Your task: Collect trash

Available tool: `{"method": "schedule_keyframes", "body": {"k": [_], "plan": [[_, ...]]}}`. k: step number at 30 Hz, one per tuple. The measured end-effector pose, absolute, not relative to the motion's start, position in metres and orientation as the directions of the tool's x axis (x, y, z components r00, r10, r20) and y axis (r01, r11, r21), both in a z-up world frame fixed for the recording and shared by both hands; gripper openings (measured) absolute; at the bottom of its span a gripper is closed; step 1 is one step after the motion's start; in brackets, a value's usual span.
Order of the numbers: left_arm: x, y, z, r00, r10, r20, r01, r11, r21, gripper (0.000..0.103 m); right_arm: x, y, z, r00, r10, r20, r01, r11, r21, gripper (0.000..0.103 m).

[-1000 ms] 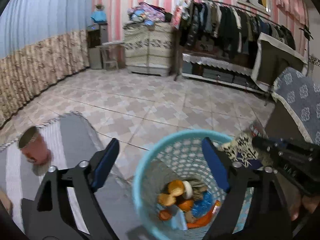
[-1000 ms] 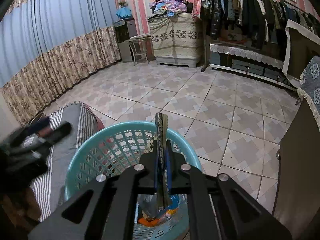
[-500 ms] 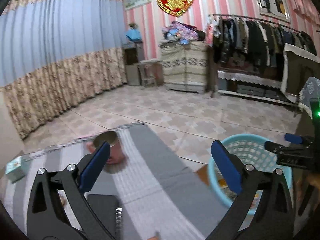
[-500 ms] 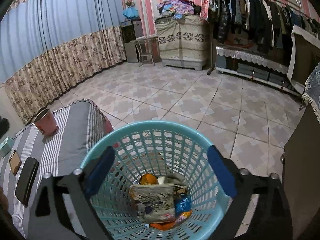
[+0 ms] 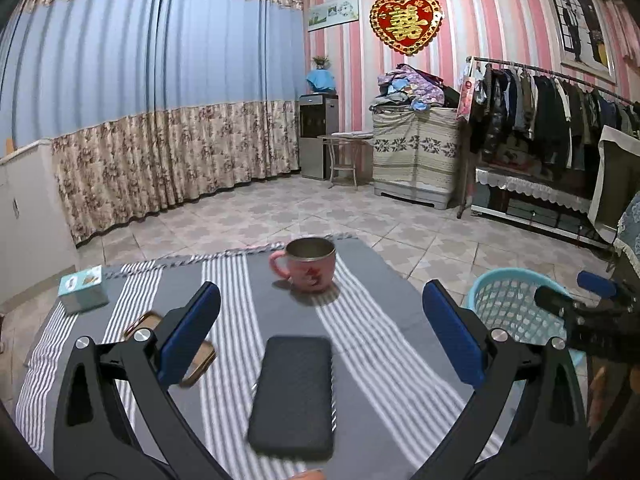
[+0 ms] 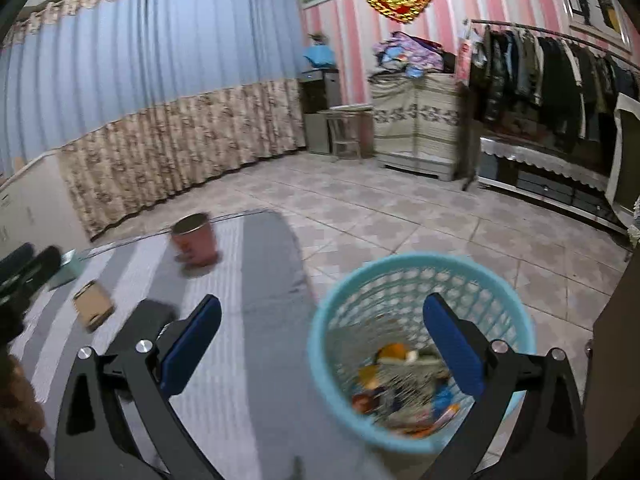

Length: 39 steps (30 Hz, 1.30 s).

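Both tongs gaping, nothing in them!
My right tongs (image 6: 322,340), just sprung apart, hang by the blue basket (image 6: 516,300) holding the trash (image 6: 400,384); my left tongs (image 5: 320,330) spread above the desk (image 5: 380,344), basket off right.

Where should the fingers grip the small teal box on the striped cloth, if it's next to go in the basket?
Take the teal box across its two long side faces, coming from above. It looks to lie flat on the striped cloth, clear of the other items, so open fingers should straddle it.
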<state>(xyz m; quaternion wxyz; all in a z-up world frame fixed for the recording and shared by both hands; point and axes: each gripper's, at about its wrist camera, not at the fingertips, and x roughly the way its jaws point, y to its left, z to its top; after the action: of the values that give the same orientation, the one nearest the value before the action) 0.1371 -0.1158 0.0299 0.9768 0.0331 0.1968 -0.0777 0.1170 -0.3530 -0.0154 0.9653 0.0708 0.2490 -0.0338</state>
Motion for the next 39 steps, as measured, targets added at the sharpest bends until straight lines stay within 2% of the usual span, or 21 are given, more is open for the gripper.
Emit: {"method": "schedule_keyframes", "body": {"k": [12,19,39], "plan": [[0.074,-0.061,0.007,0.91,-0.081,-0.406,0.107,0.993,0.042,0.098,0.052,-0.27,-0.015,0.887,0.04,-0.46,0.0,0.996,0.087,0.099],[0.058,-0.041,-0.004,0.9,-0.061,-0.432,0.081,0.996,0.028,0.098,0.035,-0.259,-0.011,0.897,0.039,-0.441,-0.004,0.997,0.081,0.099],[0.051,-0.043,0.0,0.906,-0.068,-0.417,0.087,0.996,0.028,0.098,0.032,-0.252,-0.007,0.923,-0.036,-0.382,0.052,0.998,0.03,0.099]]}}
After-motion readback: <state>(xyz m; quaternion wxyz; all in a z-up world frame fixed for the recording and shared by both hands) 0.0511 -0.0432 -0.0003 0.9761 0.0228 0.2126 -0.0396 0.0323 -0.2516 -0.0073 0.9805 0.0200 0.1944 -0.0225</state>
